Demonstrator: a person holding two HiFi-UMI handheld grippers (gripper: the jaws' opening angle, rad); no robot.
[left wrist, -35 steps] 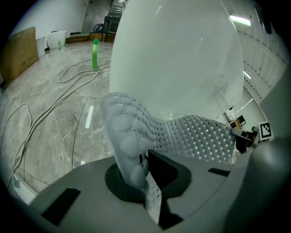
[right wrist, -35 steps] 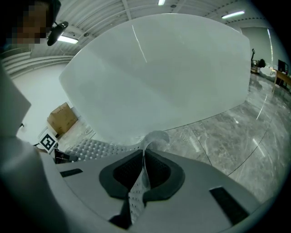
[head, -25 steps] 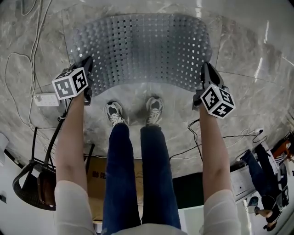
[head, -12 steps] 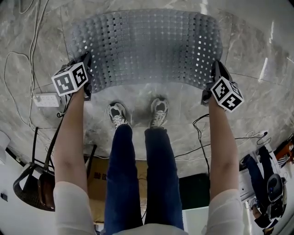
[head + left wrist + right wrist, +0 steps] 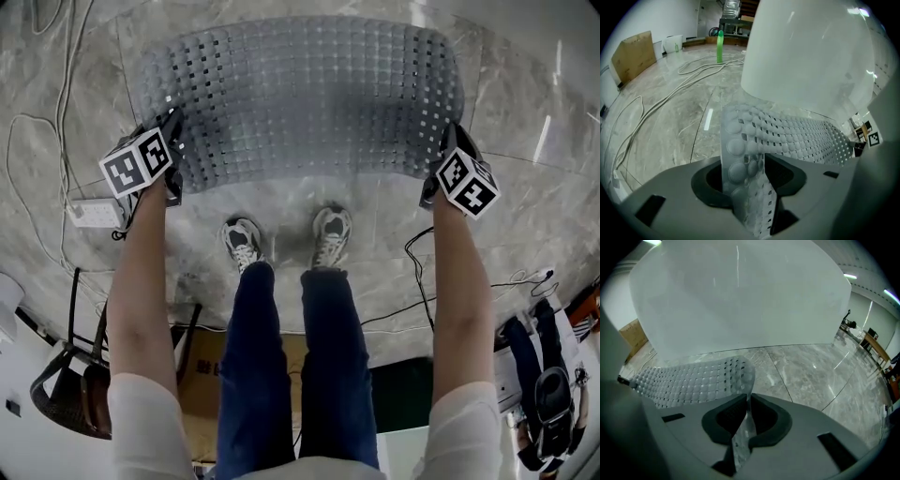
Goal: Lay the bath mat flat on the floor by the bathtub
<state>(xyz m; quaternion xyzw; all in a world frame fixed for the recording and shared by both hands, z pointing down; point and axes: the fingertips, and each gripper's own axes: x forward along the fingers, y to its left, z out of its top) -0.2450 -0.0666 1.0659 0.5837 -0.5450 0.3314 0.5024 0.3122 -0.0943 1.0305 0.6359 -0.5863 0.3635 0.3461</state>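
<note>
My left tongs (image 5: pixel 174 136) have just been spreading, so a corner of the bath mat (image 5: pixel 300 94) stands loose between their jaws, while my right tongs (image 5: pixel 448 141) stay clenched on the other corner. The mat has sunk toward the marble floor (image 5: pixel 525 103) since a second ago, nearly laid, I judge. It is a floppy, translucent sheet of domed nubs and square holes, stretching ahead of both tongs toward the smooth white bathtub (image 5: pixel 811 56).

One bath mat (image 5: pixel 300 94); two grippers, the left gripper (image 5: pixel 175 127) and the right gripper (image 5: pixel 450 133); two shoes (image 5: pixel 242 242); one bathtub (image 5: pixel 811 51); one power strip (image 5: pixel 94 214) at left; one green bottle (image 5: pixel 720 46) far off; one chair (image 5: pixel 66 394) near left.
</note>
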